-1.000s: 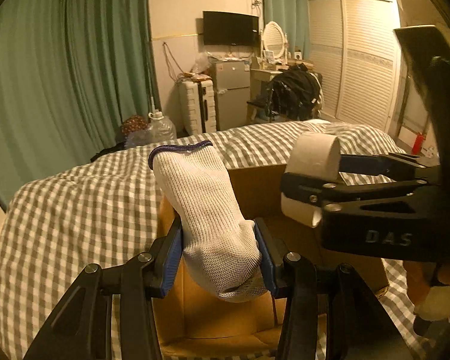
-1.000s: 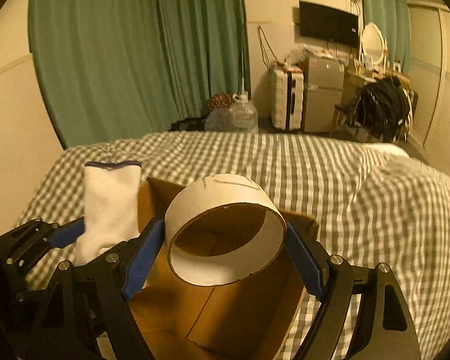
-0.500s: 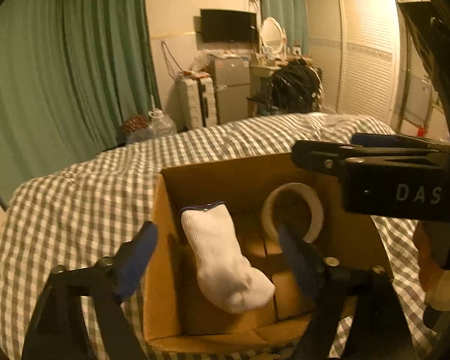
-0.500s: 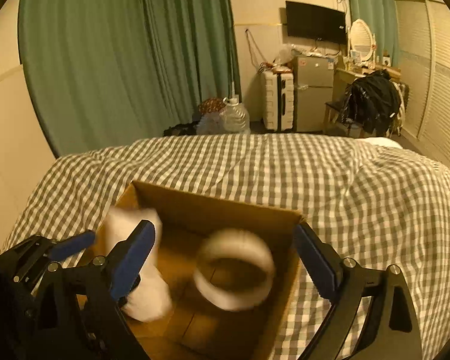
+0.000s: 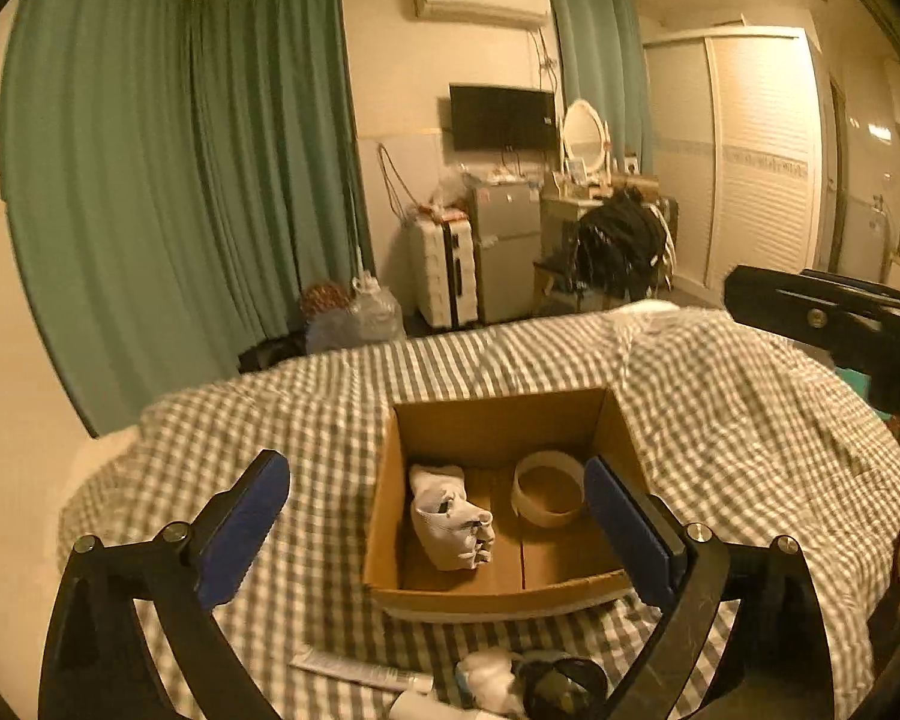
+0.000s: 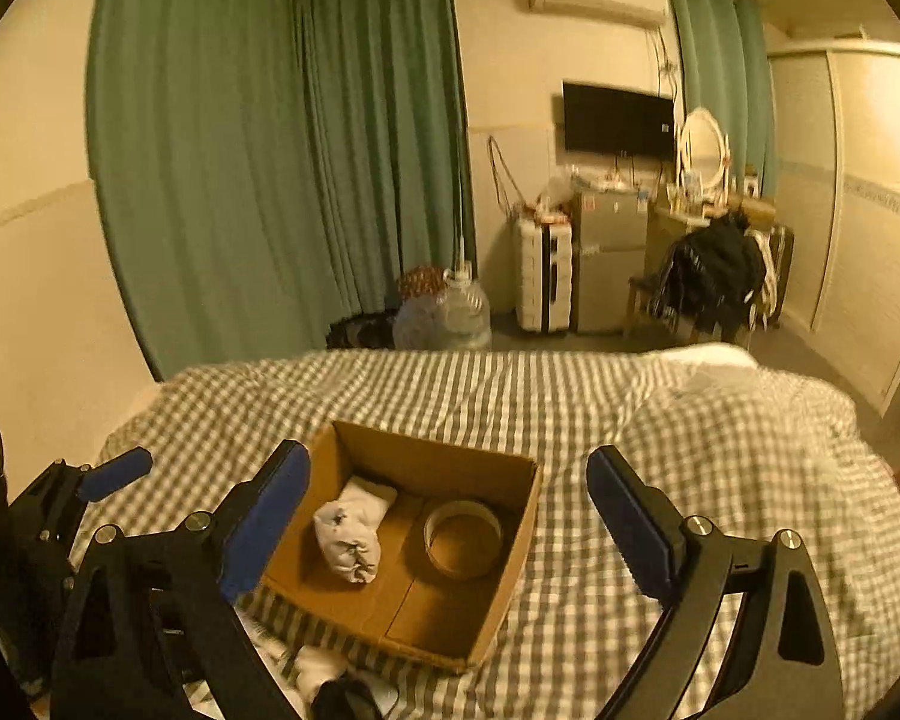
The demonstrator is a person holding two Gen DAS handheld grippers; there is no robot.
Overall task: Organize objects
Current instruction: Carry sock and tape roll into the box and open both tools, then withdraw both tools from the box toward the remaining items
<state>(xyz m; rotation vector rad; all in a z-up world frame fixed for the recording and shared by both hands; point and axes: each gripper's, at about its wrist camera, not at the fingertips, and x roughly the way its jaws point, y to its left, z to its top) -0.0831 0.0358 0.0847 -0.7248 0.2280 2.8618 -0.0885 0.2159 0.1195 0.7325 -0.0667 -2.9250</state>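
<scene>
While both grippers hang above the bed with jaws spread wide and nothing between them, the box (image 5: 498,591) already holds two things. The left gripper (image 5: 438,516) and right gripper (image 6: 450,510) frame it from above the bed's near edge. Inside, a sock (image 5: 450,519) lies crumpled on the left half of the floor, and a tape ring (image 5: 547,487) rests on its rim edge toward the right wall, apart from the sock.

That part of the tidying looks done. More seems left: a tube (image 5: 360,672) and a small heap (image 5: 528,681) of white and dark bits lie on the cover between the box and the near edge of the bed; what the heap holds is too unclear to say.

The box is plain brown cardboard, open-topped, with a seam down its floor. The sock is soft ribbed knit, white. The ring is stiff, thin-walled card, round and hollow. The bed (image 6: 720,480) cover is rumpled checked cloth.
</scene>
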